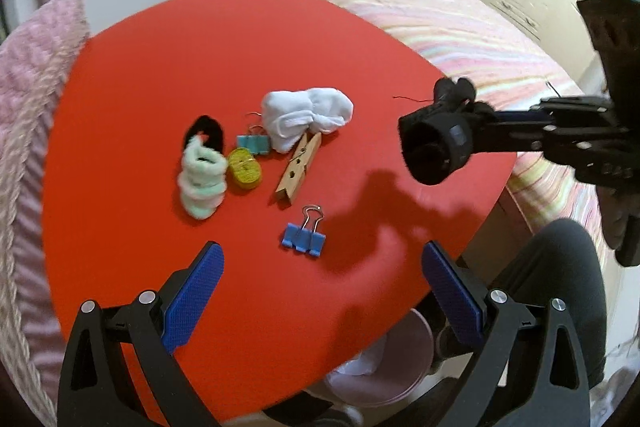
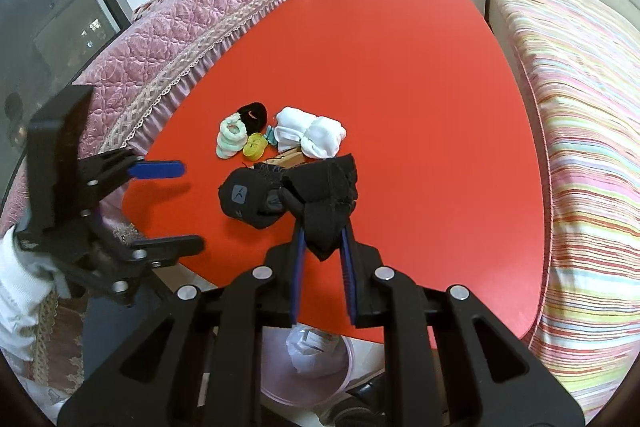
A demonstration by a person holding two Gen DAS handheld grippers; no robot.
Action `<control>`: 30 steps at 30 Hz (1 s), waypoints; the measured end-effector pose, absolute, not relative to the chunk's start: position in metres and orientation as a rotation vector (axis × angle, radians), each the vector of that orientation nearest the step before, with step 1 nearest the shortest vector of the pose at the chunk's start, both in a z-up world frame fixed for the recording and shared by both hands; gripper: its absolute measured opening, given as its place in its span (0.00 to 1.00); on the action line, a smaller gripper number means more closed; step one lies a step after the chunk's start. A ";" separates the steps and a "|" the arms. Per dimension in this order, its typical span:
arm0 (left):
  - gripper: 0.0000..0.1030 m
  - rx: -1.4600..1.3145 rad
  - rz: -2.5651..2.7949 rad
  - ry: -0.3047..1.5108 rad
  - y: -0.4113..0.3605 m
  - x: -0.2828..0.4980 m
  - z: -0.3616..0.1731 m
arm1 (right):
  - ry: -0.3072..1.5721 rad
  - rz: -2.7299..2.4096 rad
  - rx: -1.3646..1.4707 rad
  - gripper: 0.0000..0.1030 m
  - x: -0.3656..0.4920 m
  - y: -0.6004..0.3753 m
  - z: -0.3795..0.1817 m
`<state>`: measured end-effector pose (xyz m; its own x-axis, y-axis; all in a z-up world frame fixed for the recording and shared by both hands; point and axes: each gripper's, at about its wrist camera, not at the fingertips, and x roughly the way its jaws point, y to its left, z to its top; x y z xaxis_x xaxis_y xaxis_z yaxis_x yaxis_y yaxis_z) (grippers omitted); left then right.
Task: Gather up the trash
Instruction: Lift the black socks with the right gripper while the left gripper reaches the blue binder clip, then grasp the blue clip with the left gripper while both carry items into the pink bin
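My right gripper (image 2: 324,223) is shut on a black sock bundle (image 2: 280,195) and holds it above the red table (image 2: 400,67). In the left wrist view the same black sock bundle (image 1: 436,147) hangs at the right. My left gripper (image 1: 324,287) is open over the table's near part, with nothing between its blue pads (image 1: 200,291). Just ahead of it lies a blue binder clip (image 1: 304,237). Farther on are a wooden clothespin (image 1: 298,167), a white sock bundle (image 1: 308,115), a yellow roll (image 1: 244,169), a teal binder clip (image 1: 252,143), a pastel sock roll (image 1: 200,183) and a black sock (image 1: 204,133).
A pink basin (image 2: 308,367) with something white in it stands on the floor under the table's near edge. A striped bed (image 2: 580,127) runs along the right side, a pink quilted cover (image 2: 180,39) along the left. A person's dark-clad leg (image 1: 560,287) is beside the table.
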<state>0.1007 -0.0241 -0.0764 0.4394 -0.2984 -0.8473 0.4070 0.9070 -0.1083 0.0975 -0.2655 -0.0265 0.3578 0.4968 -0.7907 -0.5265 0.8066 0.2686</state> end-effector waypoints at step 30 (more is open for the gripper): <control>0.26 0.003 -0.322 0.980 -0.002 0.055 -0.059 | 0.971 0.660 -0.039 0.16 0.072 -0.268 -0.019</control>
